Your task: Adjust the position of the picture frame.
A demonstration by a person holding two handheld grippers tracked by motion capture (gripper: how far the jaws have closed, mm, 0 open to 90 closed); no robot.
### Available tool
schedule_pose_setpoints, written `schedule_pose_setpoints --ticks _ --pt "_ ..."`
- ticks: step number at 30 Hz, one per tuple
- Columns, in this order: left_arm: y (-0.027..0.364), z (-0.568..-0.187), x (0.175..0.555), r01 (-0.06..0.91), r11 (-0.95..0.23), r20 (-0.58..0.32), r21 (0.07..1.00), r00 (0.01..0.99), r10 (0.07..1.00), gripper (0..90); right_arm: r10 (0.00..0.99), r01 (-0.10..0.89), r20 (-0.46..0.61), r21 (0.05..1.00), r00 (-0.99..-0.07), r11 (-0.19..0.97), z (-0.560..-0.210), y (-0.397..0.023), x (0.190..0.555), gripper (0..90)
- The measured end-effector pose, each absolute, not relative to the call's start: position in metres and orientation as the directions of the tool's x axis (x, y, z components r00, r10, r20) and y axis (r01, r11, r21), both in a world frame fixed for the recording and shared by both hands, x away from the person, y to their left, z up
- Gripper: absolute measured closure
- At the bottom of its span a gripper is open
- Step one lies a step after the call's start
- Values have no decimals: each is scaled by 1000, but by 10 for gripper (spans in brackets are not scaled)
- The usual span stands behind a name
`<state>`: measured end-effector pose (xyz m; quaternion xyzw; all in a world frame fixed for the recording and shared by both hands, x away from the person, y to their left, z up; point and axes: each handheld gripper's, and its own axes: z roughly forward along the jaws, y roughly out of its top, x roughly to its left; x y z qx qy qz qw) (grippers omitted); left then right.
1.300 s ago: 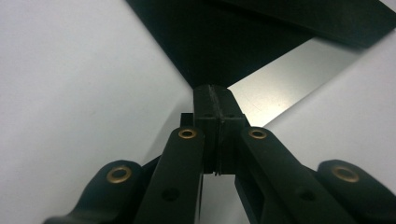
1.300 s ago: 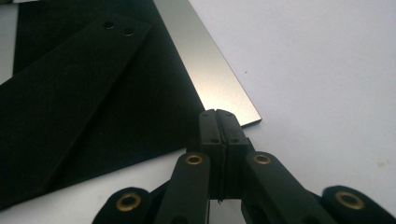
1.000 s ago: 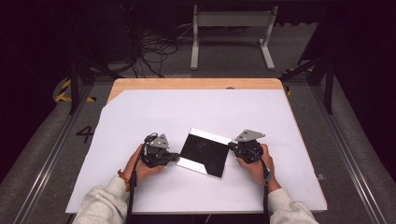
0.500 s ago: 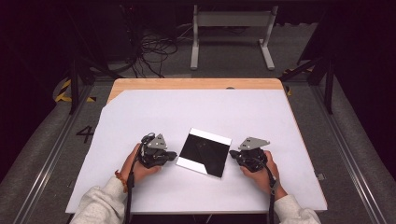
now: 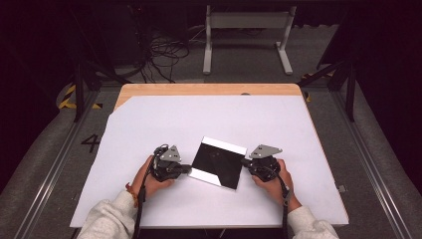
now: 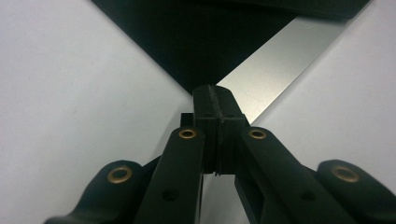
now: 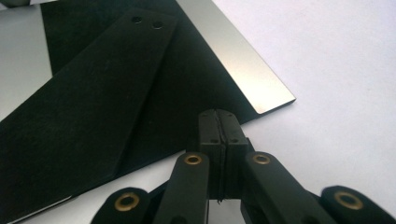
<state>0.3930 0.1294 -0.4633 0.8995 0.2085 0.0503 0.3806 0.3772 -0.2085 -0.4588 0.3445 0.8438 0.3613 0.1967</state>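
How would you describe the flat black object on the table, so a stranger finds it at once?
On the white table, look near the front edge, between the left gripper and right gripper. The black panel lies flat there, turned askew, with silver strips along two opposite edges.

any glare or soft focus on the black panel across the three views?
High view: black panel evenly lit, silver strips bright, slightly soft. Left gripper view: strip glares, near jaws of left gripper blurred. Right gripper view: panel sharp, matte, right gripper slightly soft.
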Motion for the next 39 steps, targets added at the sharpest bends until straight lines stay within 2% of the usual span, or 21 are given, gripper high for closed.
schedule_pose_setpoints --ticks 8,13,21,39 --pt "128 -462 388 330 -634 -74 700 916 395 900 735 460 -48 752 -676 472 -459 -210 389 900" --pt "123 -460 384 297 -666 -37 684 926 376 900 751 475 -44 750 -659 461 -458 -209 401 900" --pt "122 -461 378 313 -649 -82 693 929 360 900 756 466 -62 754 -652 464 -459 -206 409 900" --pt "117 -461 372 306 -655 -79 691 932 353 899 758 468 -69 749 -649 469 -458 -204 413 900"
